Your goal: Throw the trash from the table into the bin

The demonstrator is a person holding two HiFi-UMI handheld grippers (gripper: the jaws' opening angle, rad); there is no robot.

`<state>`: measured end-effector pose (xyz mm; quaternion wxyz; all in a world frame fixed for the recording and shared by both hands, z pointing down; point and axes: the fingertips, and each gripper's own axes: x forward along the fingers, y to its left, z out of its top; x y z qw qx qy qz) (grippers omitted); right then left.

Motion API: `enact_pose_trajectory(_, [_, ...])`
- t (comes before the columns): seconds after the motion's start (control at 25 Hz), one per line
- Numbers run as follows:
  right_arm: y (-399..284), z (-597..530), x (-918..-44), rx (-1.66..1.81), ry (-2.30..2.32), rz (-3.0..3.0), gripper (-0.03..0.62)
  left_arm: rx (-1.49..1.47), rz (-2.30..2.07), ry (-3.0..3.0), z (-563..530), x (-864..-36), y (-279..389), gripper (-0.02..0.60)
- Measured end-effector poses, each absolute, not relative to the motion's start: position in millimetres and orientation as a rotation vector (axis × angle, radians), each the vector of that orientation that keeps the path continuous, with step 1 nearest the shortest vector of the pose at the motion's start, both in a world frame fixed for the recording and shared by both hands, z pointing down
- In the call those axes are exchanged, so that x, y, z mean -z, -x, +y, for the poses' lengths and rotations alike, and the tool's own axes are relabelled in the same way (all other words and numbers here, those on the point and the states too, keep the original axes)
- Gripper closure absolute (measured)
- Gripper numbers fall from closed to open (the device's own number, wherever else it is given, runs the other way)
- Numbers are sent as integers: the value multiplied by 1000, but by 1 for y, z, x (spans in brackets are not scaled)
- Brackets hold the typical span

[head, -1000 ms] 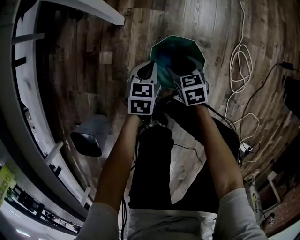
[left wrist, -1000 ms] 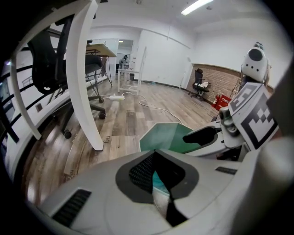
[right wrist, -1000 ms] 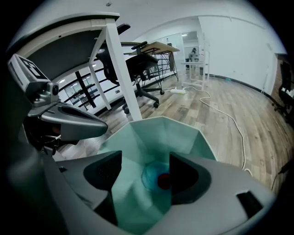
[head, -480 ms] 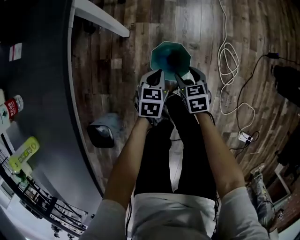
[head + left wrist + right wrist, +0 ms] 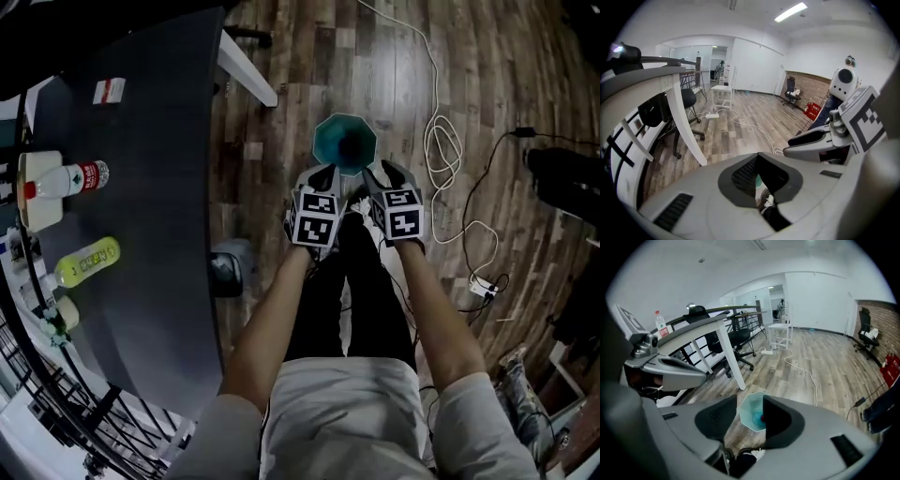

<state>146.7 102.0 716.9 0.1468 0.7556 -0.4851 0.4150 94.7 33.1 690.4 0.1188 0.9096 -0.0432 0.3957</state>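
The teal bin (image 5: 345, 141) stands on the wood floor with something dark inside it. Both grippers hang high above its near rim, side by side. My left gripper (image 5: 323, 172) has its fingertips together in the left gripper view (image 5: 757, 161), with nothing held. My right gripper (image 5: 375, 172) is open and empty; its jaws have just been closing, and the bin (image 5: 752, 416) shows between them. On the dark table (image 5: 159, 187) at the left lie a red-labelled bottle (image 5: 70, 178) and a yellow-green bottle (image 5: 89, 261).
White cables (image 5: 441, 141) and a power strip (image 5: 483, 286) lie on the floor to the right of the bin. A chair base (image 5: 230, 272) sits beside the table edge. A white table leg (image 5: 248, 66) stands at the back left.
Both grippers have risen away from the bin, which now looks smaller and farther below. The table top with its bottles has come into view at the left.
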Motion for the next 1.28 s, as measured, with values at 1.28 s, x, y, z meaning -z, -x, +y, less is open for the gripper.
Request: enact_pose_trajectory(1.28, [-112, -7, -558, -940, -2147, -1692, 576, -938, -446, -2717, -71, -534, -35, 552])
